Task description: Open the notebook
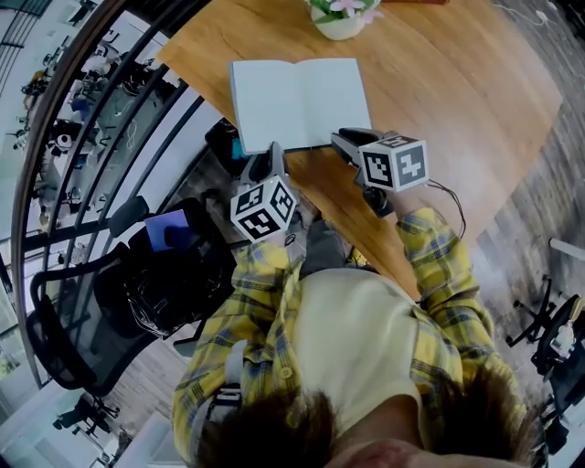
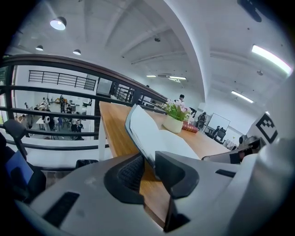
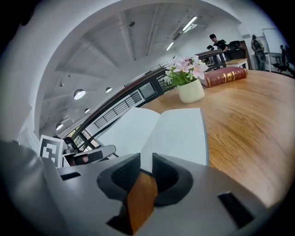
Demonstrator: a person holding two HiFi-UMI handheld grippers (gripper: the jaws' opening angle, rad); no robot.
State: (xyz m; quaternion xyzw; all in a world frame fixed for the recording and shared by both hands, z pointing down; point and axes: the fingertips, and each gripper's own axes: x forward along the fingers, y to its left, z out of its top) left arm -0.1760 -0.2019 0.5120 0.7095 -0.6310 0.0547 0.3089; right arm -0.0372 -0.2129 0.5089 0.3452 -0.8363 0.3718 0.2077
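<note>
A notebook point(image 1: 297, 101) with pale blank pages lies open on the wooden table point(image 1: 457, 91). In the left gripper view its left leaf point(image 2: 143, 131) stands tilted up, and its near edge runs down between my left gripper's point(image 2: 148, 168) jaws. Those jaws stand apart, with wood showing beside the leaf. In the head view the left gripper point(image 1: 274, 157) sits at the notebook's near left corner. My right gripper point(image 1: 340, 140) is at the near edge of the right page. Its jaws point(image 3: 142, 171) are slightly apart, with the notebook point(image 3: 161, 131) lying flat just beyond them.
A white pot of pink flowers point(image 1: 340, 18) point(image 3: 191, 91) stands beyond the notebook, with a red book point(image 3: 226, 76) behind it. A dark railing point(image 1: 82, 119) runs along the table's left edge. A black office chair point(image 1: 101, 311) stands at the lower left.
</note>
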